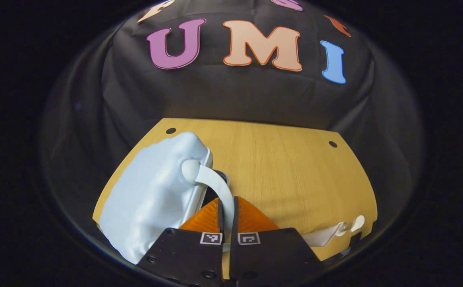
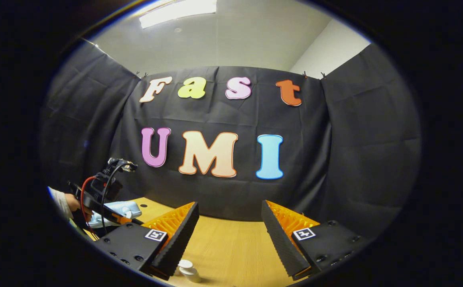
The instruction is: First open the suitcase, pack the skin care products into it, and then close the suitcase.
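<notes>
The pale blue suitcase (image 1: 155, 195) lies on the wooden desk (image 1: 287, 175), at its left part, lid down, contents hidden. The left gripper (image 1: 227, 215) is clenched on the suitcase's white handle strap (image 1: 219, 187). White skin care bottles (image 2: 187, 269) stand on the desk below the right gripper (image 2: 229, 235), whose jaws are released, wide apart.

Left gripper view close over suitcase (image 1: 151, 191); right gripper view higher (shared table (image 2: 231, 247)).
</notes>
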A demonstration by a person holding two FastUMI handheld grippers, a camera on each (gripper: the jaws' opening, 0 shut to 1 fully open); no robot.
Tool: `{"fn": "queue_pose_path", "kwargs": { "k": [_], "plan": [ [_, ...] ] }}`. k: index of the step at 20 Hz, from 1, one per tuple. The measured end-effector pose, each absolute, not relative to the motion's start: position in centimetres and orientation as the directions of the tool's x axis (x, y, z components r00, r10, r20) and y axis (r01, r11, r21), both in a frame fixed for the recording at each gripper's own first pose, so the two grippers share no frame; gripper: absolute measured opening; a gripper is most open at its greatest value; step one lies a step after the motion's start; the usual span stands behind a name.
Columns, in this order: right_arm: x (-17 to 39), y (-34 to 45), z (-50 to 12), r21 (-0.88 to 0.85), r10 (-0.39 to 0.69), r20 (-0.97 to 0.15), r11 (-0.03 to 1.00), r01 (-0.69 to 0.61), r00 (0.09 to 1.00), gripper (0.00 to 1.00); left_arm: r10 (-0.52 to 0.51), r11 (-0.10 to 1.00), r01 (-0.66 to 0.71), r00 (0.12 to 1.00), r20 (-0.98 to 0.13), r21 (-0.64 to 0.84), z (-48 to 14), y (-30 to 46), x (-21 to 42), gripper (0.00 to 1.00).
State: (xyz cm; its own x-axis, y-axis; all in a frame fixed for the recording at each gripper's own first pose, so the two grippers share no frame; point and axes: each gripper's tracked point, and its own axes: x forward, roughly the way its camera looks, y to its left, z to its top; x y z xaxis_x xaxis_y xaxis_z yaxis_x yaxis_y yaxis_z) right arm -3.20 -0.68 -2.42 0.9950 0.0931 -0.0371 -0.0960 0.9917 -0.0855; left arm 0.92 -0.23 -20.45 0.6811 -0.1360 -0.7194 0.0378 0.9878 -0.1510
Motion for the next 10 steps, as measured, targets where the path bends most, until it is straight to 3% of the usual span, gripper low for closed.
{"fn": "queue_pose_path", "kwargs": {
  "k": [10],
  "plan": [
    [-3.3,7.7,-2.5,-0.101,0.066,-0.023,0.993,-0.068,0.998,0.98,-0.227,0.972,0.122,0.723,-0.653,-0.203,-14.2,8.0,2.2,0.0]
  ]
}}
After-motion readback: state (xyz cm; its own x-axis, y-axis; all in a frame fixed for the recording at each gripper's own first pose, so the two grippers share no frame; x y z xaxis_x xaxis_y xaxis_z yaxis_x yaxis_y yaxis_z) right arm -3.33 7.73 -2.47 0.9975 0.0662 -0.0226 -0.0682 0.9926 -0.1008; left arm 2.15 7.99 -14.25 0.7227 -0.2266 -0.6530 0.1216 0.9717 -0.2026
